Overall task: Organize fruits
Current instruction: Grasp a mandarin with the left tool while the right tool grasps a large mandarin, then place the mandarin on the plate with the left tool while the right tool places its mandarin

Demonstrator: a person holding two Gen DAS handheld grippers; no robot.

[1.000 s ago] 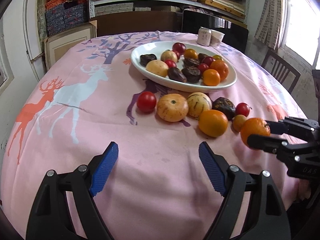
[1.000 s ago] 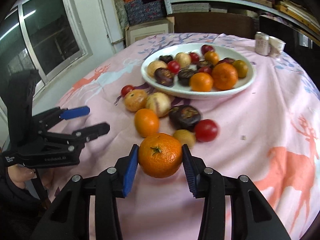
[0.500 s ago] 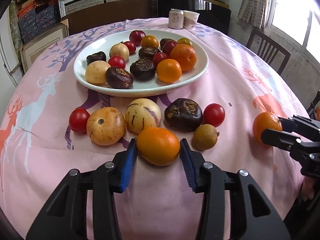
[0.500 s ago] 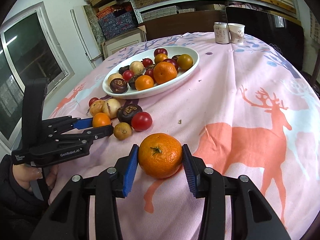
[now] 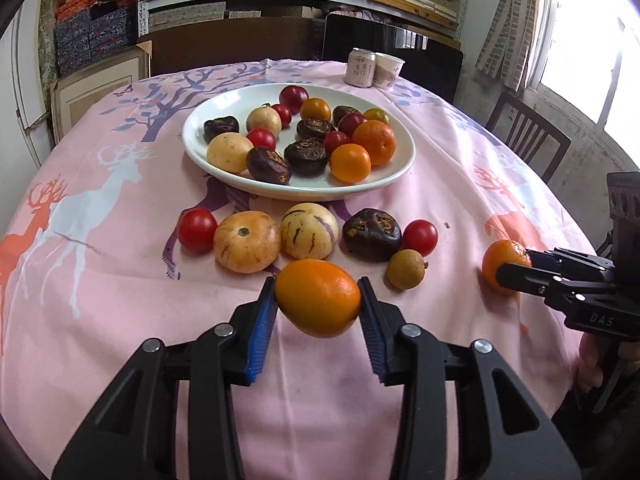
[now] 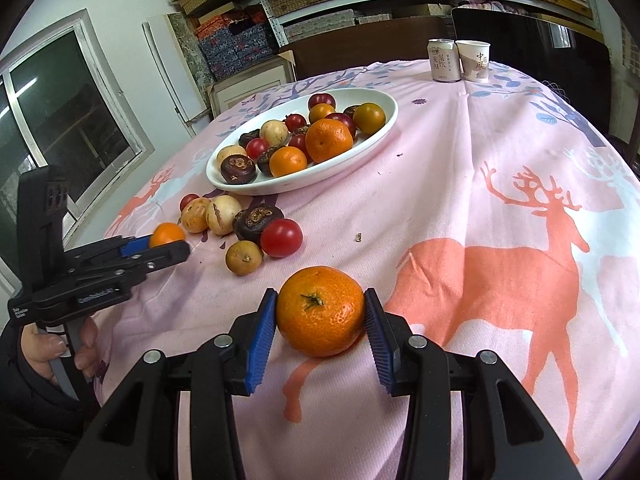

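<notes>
Between the blue ribbed pads of our left gripper [image 5: 318, 306] sits a smooth oval orange fruit [image 5: 318, 298], both pads touching its sides as the jaws are closing on it; it lies at the near edge of the loose fruit row on the pink deer-print tablecloth [image 5: 120, 280]. Our right gripper [image 6: 320, 316] is clamped narrowly on a dimpled round tangerine with a green stem [image 6: 320, 310], which rests on the cloth well to the right of the row.

Just behind the oval fruit lie a red cherry tomato [image 5: 197, 229], a pale orange-yellow round fruit [image 5: 246, 246], a cream striped melon-like fruit [image 5: 309, 230], a dark brown wrinkled fruit [image 5: 372, 234], another red tomato [image 5: 420, 236] and a small tan round fruit [image 5: 406, 269]. Beyond them the white oval plate [image 5: 396, 172] holds mixed fruits, and a drink can [image 5: 361, 67] and paper cup [image 5: 388, 70] stand at the far edge.

A second ago our left jaws stood wide over bare cloth, short of the row; half a second ago they were already around the oval fruit. The right gripper held the tangerine beside the row then and has since carried it aside, its grip unchanged.
</notes>
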